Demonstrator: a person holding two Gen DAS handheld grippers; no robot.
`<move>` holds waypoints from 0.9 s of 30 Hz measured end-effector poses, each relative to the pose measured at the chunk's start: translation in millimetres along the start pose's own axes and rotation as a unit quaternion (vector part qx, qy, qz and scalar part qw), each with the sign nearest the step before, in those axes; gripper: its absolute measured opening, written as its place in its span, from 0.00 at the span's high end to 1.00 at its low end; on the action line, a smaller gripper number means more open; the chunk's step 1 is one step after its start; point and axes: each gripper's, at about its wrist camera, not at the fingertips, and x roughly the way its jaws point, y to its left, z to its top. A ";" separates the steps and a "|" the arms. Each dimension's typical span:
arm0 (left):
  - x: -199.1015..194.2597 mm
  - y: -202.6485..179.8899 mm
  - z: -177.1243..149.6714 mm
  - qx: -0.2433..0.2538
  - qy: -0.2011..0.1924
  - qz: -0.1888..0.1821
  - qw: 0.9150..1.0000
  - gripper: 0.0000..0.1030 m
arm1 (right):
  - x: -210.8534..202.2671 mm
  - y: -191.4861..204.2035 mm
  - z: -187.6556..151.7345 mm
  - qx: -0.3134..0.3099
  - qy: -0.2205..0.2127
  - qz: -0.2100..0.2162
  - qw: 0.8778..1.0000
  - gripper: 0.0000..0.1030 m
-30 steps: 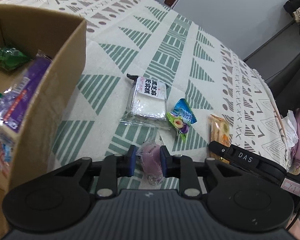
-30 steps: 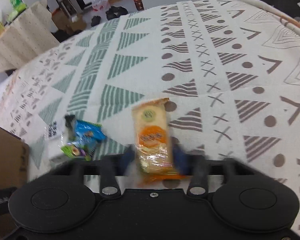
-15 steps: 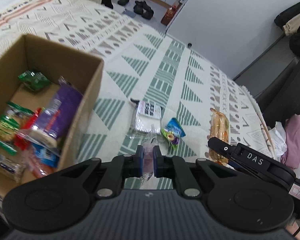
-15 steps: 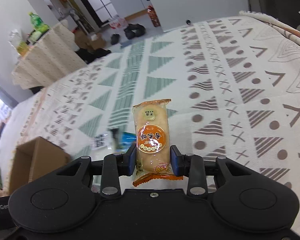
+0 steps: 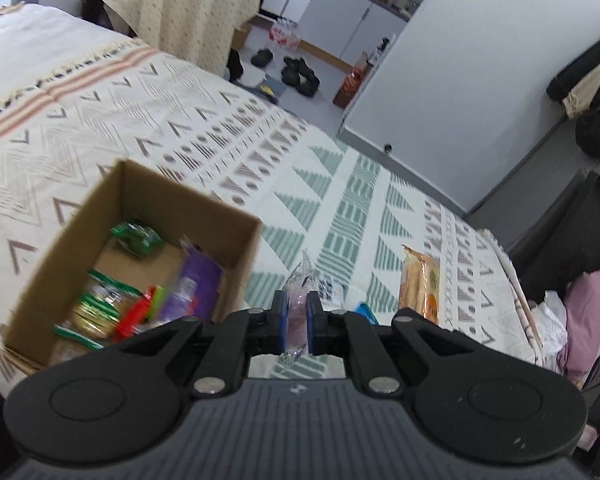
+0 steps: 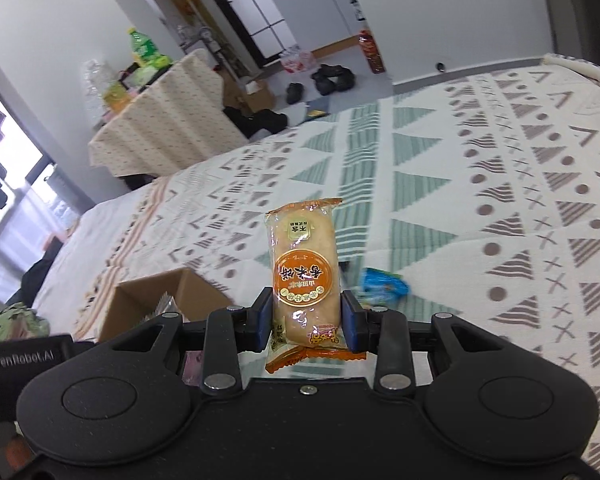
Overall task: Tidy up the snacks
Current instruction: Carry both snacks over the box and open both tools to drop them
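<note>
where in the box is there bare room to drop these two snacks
In the cardboard box, the far part is free: bare floor between the green packet and the purple pack, up to the far wall. The near half is crowded with green and red wrappers.

box (image 5: pixel 80 216): matt brown cardboard | rice cracker pack (image 6: pixel 305 276): glossy clear plastic | bedspread (image 6: pixel 480 184): woven cloth, matt
</note>
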 end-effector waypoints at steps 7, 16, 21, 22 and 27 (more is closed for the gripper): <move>-22.2 25.5 16.3 -0.016 -0.027 0.013 0.999 0.92 | -3.3 30.1 -1.1 -0.012 -0.013 0.025 1.000 0.67; -35.0 65.2 29.6 -0.043 -0.040 0.025 0.998 0.92 | -2.8 71.1 -10.2 -0.040 -0.018 0.048 0.998 0.67; -34.2 84.6 36.6 -0.057 -0.043 0.029 0.997 0.92 | 4.4 91.4 -15.2 -0.052 -0.013 0.056 0.997 0.67; -33.4 88.2 37.8 -0.059 -0.043 0.029 0.997 0.92 | 6.2 94.8 -17.0 -0.055 -0.012 0.057 0.997 0.67; -24.6 101.7 43.0 -0.070 -0.039 0.025 0.996 0.93 | 15.5 108.6 -25.7 -0.064 -0.005 0.057 0.996 0.67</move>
